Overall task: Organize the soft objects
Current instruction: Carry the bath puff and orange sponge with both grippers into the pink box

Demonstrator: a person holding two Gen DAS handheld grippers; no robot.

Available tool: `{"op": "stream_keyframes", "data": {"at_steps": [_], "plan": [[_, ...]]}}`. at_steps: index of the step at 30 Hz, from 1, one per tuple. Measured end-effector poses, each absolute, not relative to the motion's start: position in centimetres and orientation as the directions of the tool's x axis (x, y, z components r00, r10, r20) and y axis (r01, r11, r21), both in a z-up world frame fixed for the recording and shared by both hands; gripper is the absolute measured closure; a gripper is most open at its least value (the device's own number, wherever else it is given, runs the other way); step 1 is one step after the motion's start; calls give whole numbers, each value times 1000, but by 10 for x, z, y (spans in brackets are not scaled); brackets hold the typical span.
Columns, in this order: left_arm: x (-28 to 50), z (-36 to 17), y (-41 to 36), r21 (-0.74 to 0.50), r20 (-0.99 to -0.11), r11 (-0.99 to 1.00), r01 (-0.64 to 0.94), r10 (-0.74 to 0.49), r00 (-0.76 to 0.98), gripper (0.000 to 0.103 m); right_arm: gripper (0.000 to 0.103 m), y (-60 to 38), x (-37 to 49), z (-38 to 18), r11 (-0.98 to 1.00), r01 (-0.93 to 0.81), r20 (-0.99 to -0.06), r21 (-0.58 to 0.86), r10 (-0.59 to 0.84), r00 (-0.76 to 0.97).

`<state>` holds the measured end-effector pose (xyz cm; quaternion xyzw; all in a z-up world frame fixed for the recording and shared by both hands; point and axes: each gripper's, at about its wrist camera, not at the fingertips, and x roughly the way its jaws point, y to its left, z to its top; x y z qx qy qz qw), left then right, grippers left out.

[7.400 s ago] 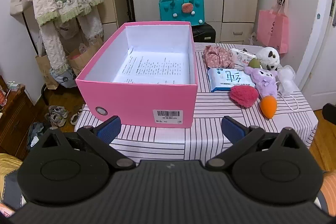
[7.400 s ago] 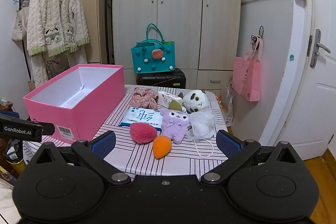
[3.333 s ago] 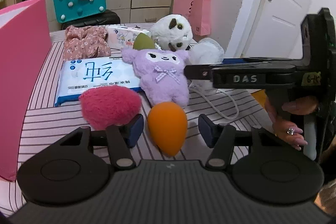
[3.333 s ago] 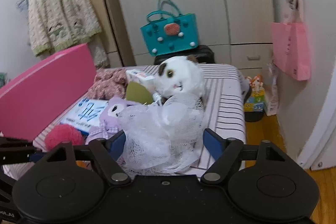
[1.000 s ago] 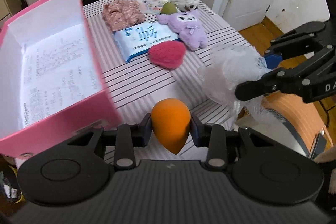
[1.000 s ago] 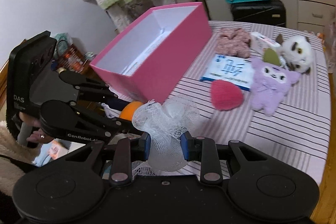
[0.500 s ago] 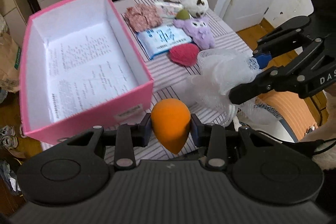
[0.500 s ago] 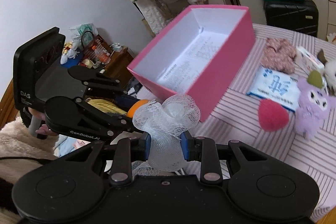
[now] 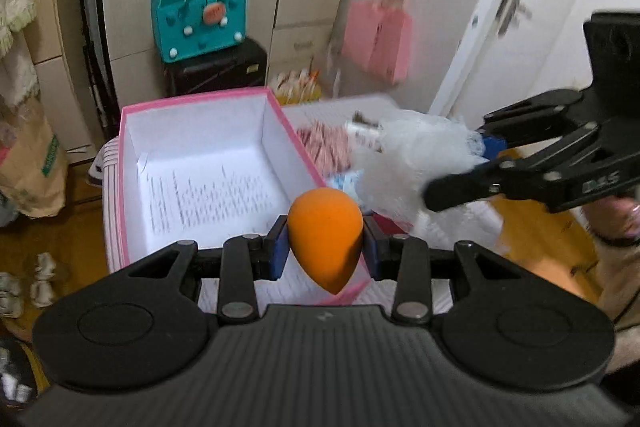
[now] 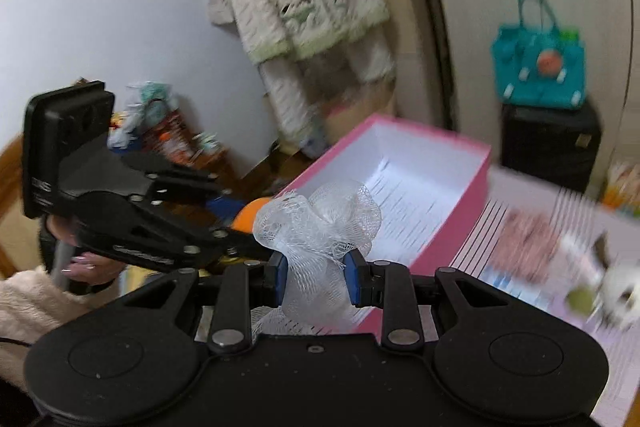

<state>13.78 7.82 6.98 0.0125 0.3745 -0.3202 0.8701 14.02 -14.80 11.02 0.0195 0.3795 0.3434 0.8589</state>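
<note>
My left gripper (image 9: 325,247) is shut on an orange egg-shaped sponge (image 9: 325,237) and holds it above the near edge of the open pink box (image 9: 132,195). My right gripper (image 10: 315,281) is shut on a white mesh bath pouf (image 10: 320,227) and holds it in the air near the box's (image 10: 460,227) near corner. In the left wrist view the pouf (image 9: 412,167) hangs just right of the box. The box holds only a printed paper sheet (image 9: 212,195).
A pink floral scrunchie (image 10: 528,239), a white plush (image 10: 620,291) and a green sponge (image 10: 578,301) lie blurred on the striped tablecloth (image 10: 508,223) right of the box. A teal bag (image 9: 196,23) on a black case stands behind the table.
Both grippers have swung towards the pink box with their loads. The box now sits closer under the orange sponge, and the pouf is beside the box's right wall.
</note>
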Motion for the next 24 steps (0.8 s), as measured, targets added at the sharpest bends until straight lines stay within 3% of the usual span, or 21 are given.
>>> {"op": "stream_keyframes", "data": {"at_steps": [3, 9, 14, 24], "plan": [[151, 69, 83, -207, -625, 797, 568, -554, 550, 67, 70, -137, 150, 115, 787, -582, -622, 203, 563, 545], [194, 62, 85, -196, -613, 822, 535, -529, 587, 67, 70, -128, 180, 115, 801, -577, -576, 160, 550, 605], [228, 47, 91, -244, -605, 840, 485, -523, 601, 67, 70, -113, 203, 103, 831, -556, -511, -24, 468, 721], [302, 3, 79, -256, -724, 881, 397, -447, 525, 66, 70, -97, 282, 47, 822, -569, -657, 11, 435, 616]]}}
